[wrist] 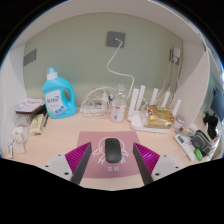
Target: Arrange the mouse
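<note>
While the mouse lies on the pink mat, it sits between the two fingers, whose gripper is spread wide with a clear gap on each side and nothing in its hold. From where I stand the dark mouse points roughly away from the gripper, near the middle of the mat's near half. To take it cleanly, I'd judge the fingers should stay level with the bench, straddle the mouse's waist evenly, then close slowly so neither pad nudges it sideways first. Beyond the mat stand a small cup and a tangle of white cables, a blue detergent bottle off to one side, and a tray of oddments to the other; none crowds the mouse.
</note>
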A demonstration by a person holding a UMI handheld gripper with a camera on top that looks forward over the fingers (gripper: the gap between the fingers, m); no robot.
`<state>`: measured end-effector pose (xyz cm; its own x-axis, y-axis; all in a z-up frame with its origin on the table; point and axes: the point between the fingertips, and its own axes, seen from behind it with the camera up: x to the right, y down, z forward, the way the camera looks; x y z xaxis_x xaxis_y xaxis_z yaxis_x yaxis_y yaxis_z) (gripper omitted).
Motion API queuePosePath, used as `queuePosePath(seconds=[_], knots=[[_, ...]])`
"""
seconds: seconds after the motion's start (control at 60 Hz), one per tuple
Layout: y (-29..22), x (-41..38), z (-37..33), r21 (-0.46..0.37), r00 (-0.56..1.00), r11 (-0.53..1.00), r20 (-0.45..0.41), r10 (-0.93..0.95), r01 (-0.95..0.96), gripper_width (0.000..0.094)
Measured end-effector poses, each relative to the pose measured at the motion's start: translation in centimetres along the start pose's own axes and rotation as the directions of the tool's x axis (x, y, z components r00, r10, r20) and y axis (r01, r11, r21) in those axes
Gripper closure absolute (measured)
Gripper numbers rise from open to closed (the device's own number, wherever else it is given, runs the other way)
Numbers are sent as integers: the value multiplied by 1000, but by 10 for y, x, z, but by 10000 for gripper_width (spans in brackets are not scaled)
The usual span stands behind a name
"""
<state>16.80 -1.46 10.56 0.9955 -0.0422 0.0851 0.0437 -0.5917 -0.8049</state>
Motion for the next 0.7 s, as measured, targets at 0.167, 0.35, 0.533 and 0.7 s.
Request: queuePosePath(seconds=[0.167, 0.35, 0.533, 0.7], knots=[[1, -6, -86, 59, 999, 998, -27, -29, 30, 88], [26, -13, -155, 66, 998, 997, -38, -39, 42, 89], [47, -21, -188, 58, 999, 998, -31, -32, 33, 89], [49, -19, -200, 66, 998, 997, -40, -43, 46, 86]])
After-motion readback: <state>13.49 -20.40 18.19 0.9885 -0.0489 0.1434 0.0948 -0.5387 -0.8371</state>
